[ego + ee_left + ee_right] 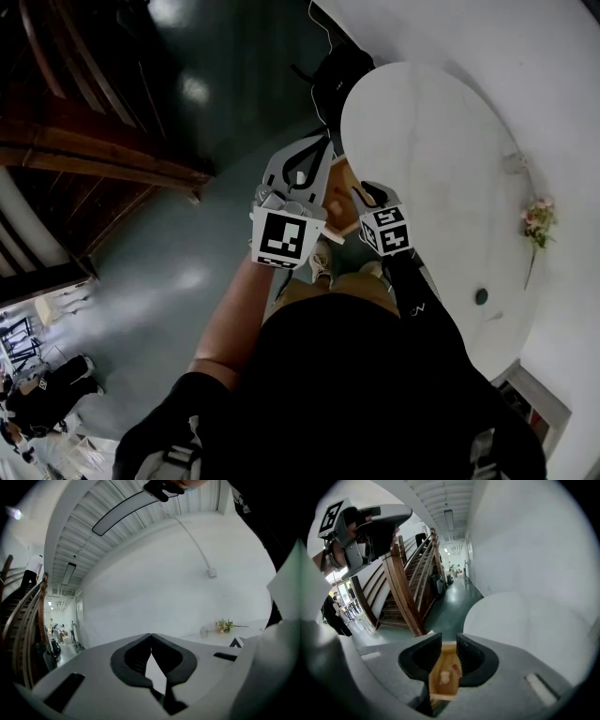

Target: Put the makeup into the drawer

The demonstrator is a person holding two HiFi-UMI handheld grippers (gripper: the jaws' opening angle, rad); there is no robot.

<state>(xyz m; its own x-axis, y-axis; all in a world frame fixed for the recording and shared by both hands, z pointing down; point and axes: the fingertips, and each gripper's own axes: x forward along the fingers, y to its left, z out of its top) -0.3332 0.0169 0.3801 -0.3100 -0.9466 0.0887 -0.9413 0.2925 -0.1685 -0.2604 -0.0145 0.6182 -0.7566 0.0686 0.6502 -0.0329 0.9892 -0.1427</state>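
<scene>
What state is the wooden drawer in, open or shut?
Open: the right gripper view looks down into the wooden drawer, whose inside shows with a small pale item lying in it.

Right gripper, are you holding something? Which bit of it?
Nothing is held. The right gripper stands with jaws apart over the wooden drawer, not pinching it. The left gripper is shut and empty.

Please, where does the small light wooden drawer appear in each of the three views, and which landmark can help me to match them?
Head view: the small light wooden drawer lies near the centre of the picture.
Left gripper view: it is not in it.
Right gripper view: bottom centre, seen between the jaws, which stand apart.
Shared landmark: the brown wooden staircase, at the left in all three.
</scene>
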